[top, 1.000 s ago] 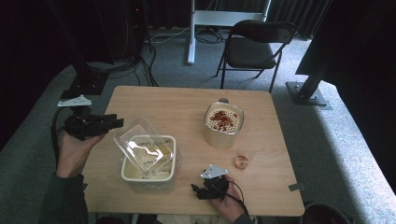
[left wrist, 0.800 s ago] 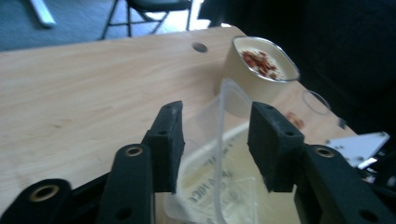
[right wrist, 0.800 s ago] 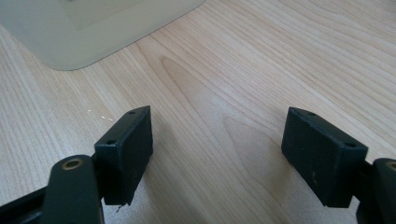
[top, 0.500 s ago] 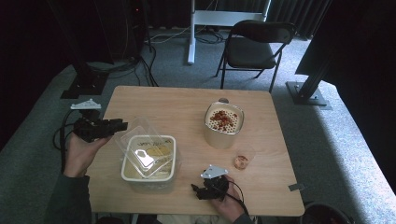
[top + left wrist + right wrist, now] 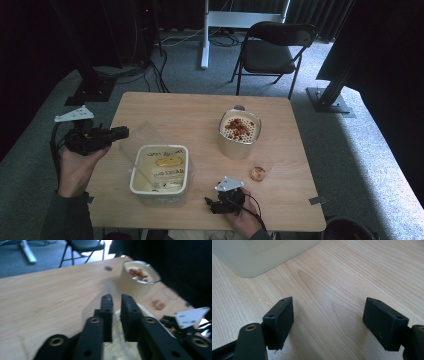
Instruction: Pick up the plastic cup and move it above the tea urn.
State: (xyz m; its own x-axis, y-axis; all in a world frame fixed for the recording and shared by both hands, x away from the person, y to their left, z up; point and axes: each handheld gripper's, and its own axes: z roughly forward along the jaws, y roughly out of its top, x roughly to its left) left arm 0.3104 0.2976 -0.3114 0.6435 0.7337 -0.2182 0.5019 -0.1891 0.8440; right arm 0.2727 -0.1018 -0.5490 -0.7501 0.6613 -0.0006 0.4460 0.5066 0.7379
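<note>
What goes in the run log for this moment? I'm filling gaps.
left hand-held gripper: shut on clear lid | right hand-held gripper: open, on table | tub: uncovered

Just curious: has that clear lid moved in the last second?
Yes. The lid, pinched by the left gripper, has swung away from the tub, toward the table's left edge.

Right gripper (image 5: 328, 323) with its 2 black fingers (image 5: 279, 321) spread wide apart, nothing between them. Both hang low over bare light-wood desk (image 5: 342, 277). Pale container (image 5: 262, 255), rounded corner, sits at top left, apart from the fingers.
</note>
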